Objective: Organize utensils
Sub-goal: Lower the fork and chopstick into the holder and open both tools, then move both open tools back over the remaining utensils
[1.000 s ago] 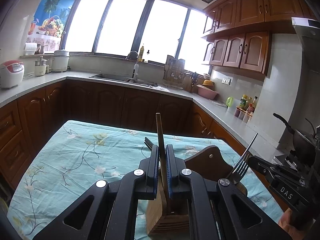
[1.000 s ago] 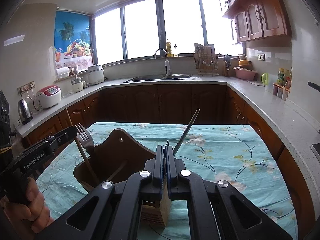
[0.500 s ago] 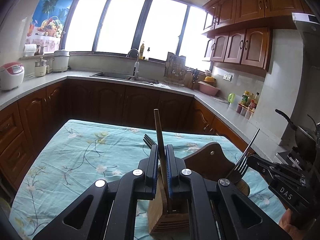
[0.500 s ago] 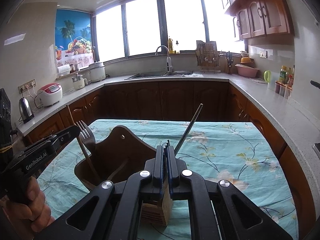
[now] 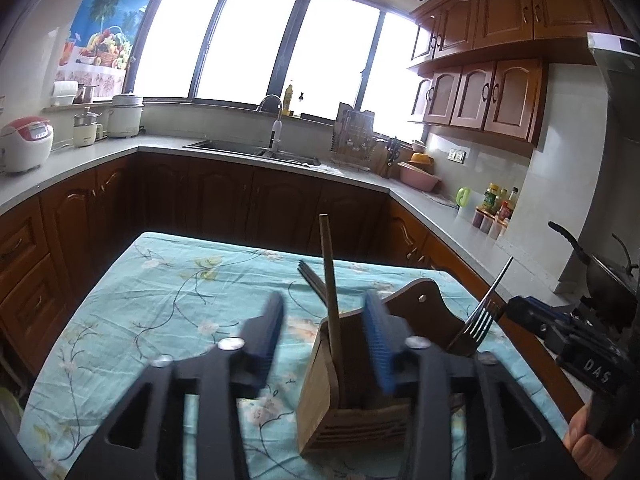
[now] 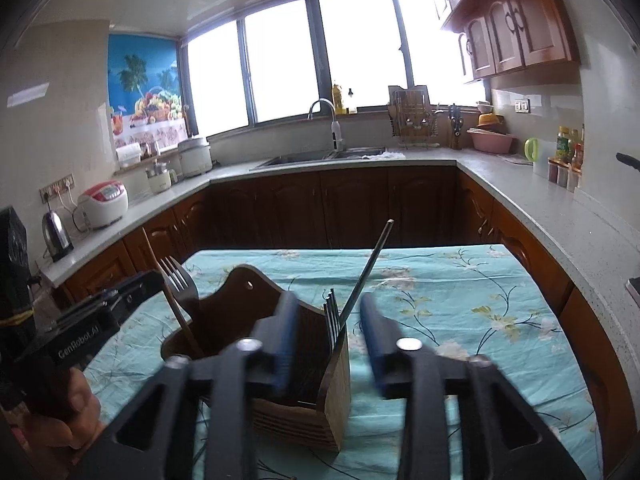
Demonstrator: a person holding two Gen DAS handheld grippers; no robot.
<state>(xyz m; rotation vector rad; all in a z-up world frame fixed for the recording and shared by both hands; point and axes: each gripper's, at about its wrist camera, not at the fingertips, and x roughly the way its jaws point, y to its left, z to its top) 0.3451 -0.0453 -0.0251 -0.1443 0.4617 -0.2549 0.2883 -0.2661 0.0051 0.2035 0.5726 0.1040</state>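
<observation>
A wooden utensil holder (image 5: pixel 316 396) (image 6: pixel 320 412) with a tall curved back stands on the teal floral tablecloth (image 5: pixel 160 300). A wooden stick (image 5: pixel 330 280) and a dark fork (image 5: pixel 310 280) stand upright in it. My left gripper (image 5: pixel 322 332) has its jaws opening, with the stick between them and the pads clear of it. A thin metal utensil (image 6: pixel 370 268) and a silver fork (image 6: pixel 331 312) stand in the holder's light front compartment. My right gripper (image 6: pixel 330 332) is also opening around the metal utensil and does not press on it. Each gripper shows in the other's view.
The table's right edge lies close to a counter with bottles (image 5: pixel 494 204) and a pan (image 5: pixel 600 272) on the stove. Dark cabinets, a sink (image 6: pixel 320 156) and a rice cooker (image 6: pixel 104 204) ring the table on the far side. A hand (image 6: pixel 72 408) holds the left gripper.
Both grippers were shut, the left on the wooden stick and the right on the metal utensil. Their jaws have since spread apart and let go. Neither hand has shifted noticeably.
</observation>
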